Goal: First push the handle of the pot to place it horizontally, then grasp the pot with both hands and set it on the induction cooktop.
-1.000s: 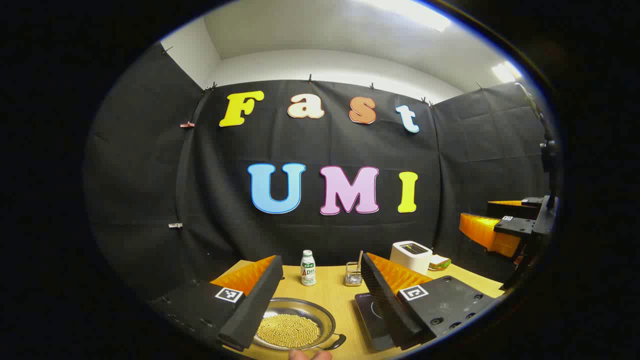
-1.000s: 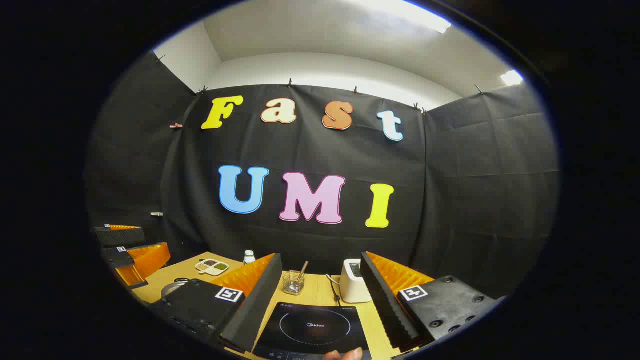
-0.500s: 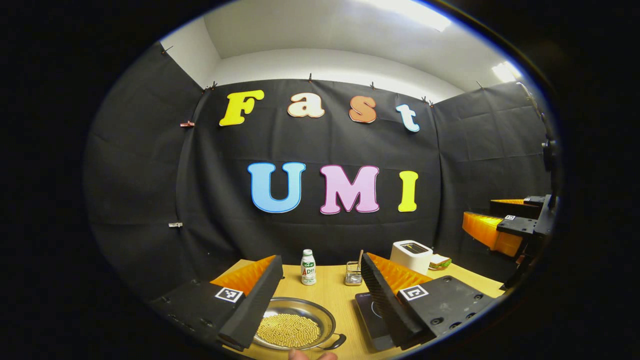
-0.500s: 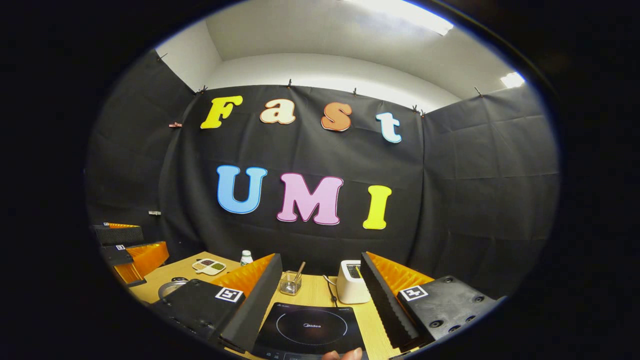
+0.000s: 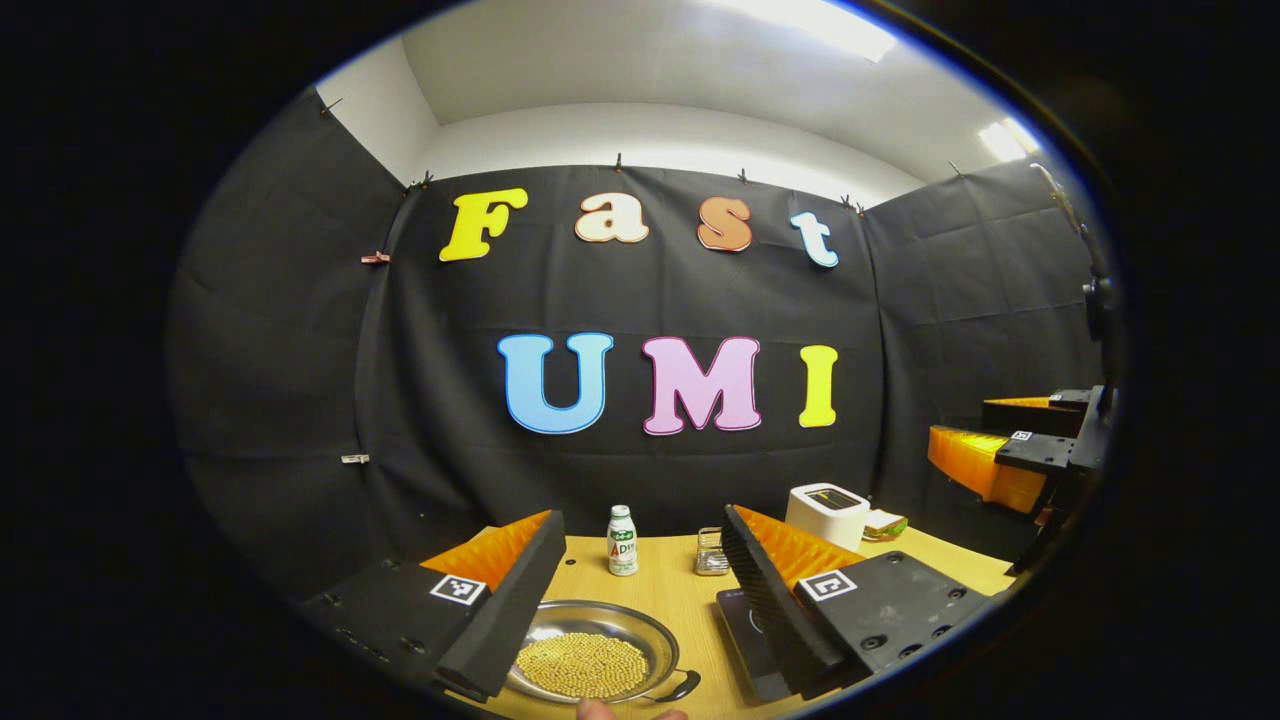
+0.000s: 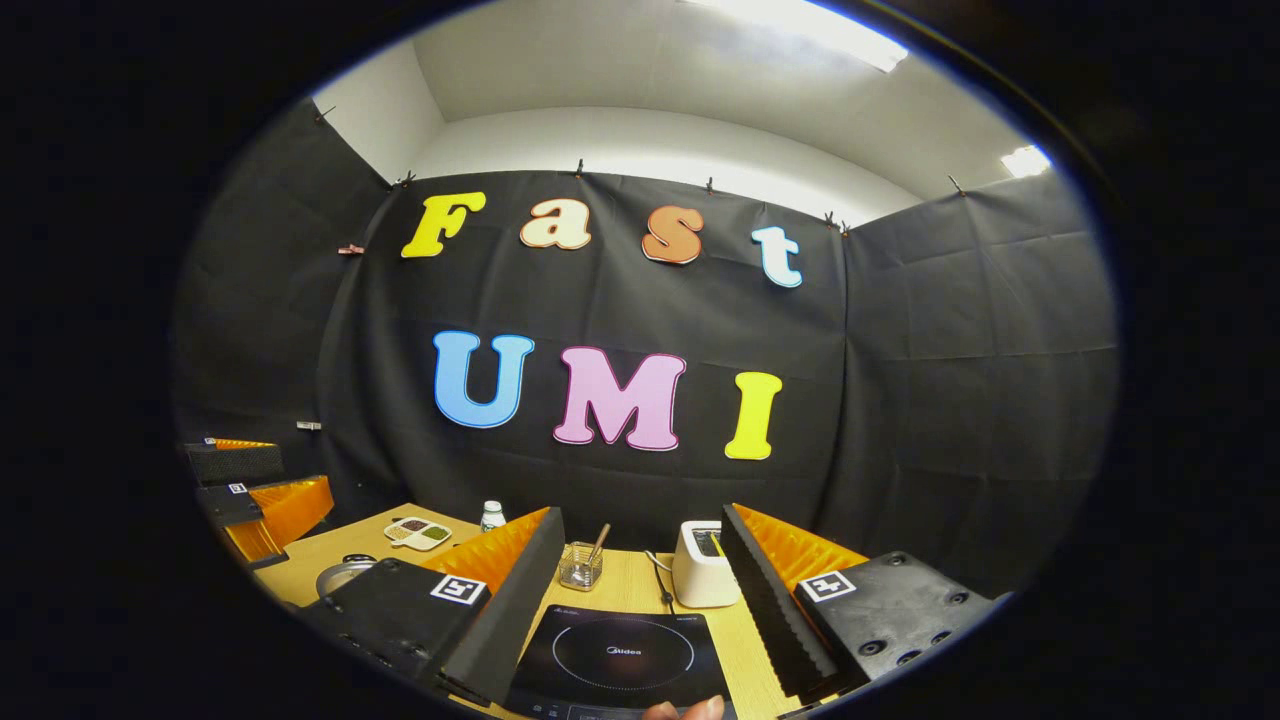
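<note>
Hovering above the table point(image 5: 690, 600) with both tools raised, we judge that the first step, pushing the pot's handle round to lie level, has not begun. Our left gripper point(image 5: 640, 610) has its fingers spread wide with nothing between them, and the pot point(image 5: 590, 655) sits directly below and between them, resting on the table. Our right gripper point(image 6: 640, 610) is likewise wide open and empty, poised over the cooktop point(image 6: 620, 655), which lies just to the right of the pot. From the left gripper view, the right gripper appears off to the pot's far right, well above the table.

The pot's dark handle point(image 5: 682, 686) pokes out at its near right edge, pointing toward the cooktop. We think the next move calls for lowering one finger beside that handle and nudging it sideways, gently, so the shallow pot does not slide or spill.

The pot is a shallow metal pan holding a heap of small yellow beans point(image 5: 583, 664). Behind the pot stand a small white bottle point(image 5: 622, 540) and a clear glass holder point(image 6: 581, 565) with a utensil in it. Left of the pot, from the right gripper view, a divided dish point(image 6: 420, 533) holds dark and green bits. A white toaster point(image 6: 703, 577) stands behind the cooktop.
</note>
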`<state>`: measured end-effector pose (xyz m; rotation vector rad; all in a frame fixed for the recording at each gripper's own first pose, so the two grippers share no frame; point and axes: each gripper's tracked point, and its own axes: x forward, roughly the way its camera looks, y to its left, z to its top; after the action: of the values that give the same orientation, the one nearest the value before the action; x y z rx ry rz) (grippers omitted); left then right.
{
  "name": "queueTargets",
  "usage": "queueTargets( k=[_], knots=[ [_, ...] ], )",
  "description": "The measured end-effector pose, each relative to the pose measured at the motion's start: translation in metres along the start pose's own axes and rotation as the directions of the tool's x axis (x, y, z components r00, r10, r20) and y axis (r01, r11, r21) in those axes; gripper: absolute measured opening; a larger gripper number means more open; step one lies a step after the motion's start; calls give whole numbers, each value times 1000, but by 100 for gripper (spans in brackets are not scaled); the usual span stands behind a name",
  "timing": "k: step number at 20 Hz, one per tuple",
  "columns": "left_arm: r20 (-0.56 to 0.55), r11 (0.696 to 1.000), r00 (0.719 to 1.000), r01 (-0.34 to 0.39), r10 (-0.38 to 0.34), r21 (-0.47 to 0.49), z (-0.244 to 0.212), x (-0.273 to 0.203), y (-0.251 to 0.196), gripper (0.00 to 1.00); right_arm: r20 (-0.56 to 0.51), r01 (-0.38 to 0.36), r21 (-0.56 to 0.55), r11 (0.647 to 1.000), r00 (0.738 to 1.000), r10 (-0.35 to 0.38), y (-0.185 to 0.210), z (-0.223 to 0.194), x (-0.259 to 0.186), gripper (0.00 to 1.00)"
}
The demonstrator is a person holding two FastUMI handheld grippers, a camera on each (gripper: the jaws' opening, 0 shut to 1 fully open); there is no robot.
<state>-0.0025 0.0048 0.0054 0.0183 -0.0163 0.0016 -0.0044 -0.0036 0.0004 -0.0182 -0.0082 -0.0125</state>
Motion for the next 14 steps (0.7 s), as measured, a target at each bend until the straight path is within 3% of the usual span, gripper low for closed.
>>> queueTargets(
  k=[2,3,8,9,14],
  knots=[
    [7,1000,1000,3,-3,4,2,-3,1,96,-1,0,0,1000,1000,0,0,-1,-1,97],
    [10,1000,1000,9,-9,7,4,-2,1,89,-2,0,-1,1000,1000,0,-1,-1,-1,97],
    [-25,992,992,127,-127,16,-2,-4,-18,13,-3,4,-4,1000,1000,-4,-1,-2,0,97],
    [-34,991,991,128,-127,30,-5,-6,-14,5,-3,4,-4,1000,1000,-4,-1,-2,0,97],
    [-186,978,961,210,-207,-2,-48,-11,-27,5,-13,2,-9,1000,1000,-2,-3,-6,0,97]
  ],
)
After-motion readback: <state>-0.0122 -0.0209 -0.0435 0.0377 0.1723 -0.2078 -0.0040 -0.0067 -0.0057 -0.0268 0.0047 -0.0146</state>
